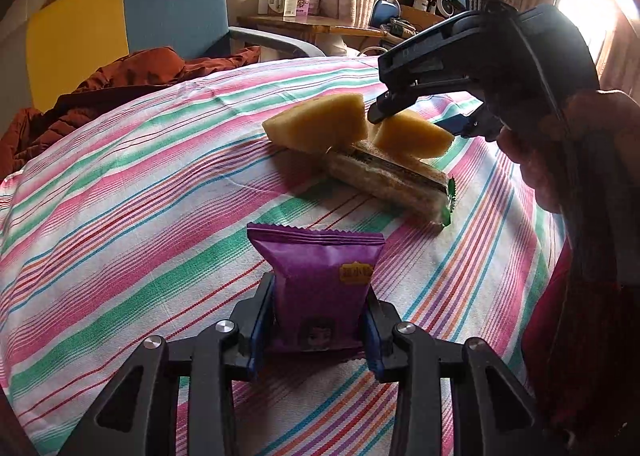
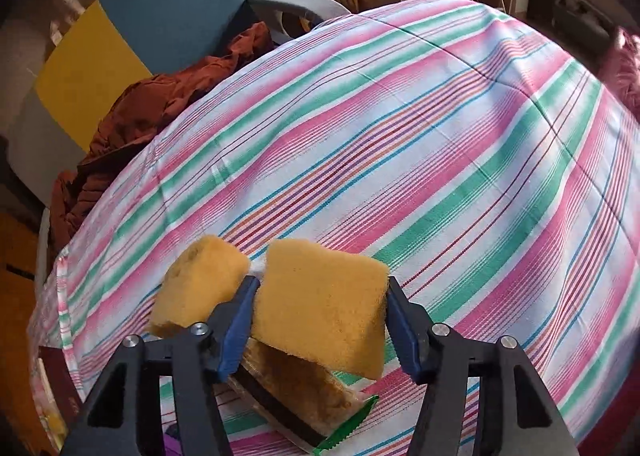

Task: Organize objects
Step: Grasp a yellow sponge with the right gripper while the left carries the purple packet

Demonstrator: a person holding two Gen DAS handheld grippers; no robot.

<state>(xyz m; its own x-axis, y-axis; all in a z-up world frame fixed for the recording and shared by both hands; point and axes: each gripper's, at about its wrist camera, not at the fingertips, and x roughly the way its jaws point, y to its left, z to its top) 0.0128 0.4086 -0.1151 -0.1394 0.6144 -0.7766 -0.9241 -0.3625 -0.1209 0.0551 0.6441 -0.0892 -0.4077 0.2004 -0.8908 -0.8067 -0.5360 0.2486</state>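
My left gripper (image 1: pixel 318 320) is shut on a purple snack packet (image 1: pixel 316 288), held upright just above the striped cloth. Beyond it lies a wrapped sandwich-like bar (image 1: pixel 394 180) with a green wrapper edge. My right gripper (image 2: pixel 320 312) is shut on a yellow sponge (image 2: pixel 320 304), held over the bar (image 2: pixel 296 392). The left wrist view shows the right gripper (image 1: pixel 416 122) pinching the sponge (image 1: pixel 412 136) in its middle, so the sponge's other half (image 1: pixel 320 120) sticks out to the left.
A pink, green and white striped cloth (image 2: pixel 440 136) covers the table. A rust-brown jacket (image 1: pixel 120 84) lies at the far left edge by a blue and yellow chair (image 1: pixel 132 16). A wooden side table (image 1: pixel 312 24) with boxes stands behind.
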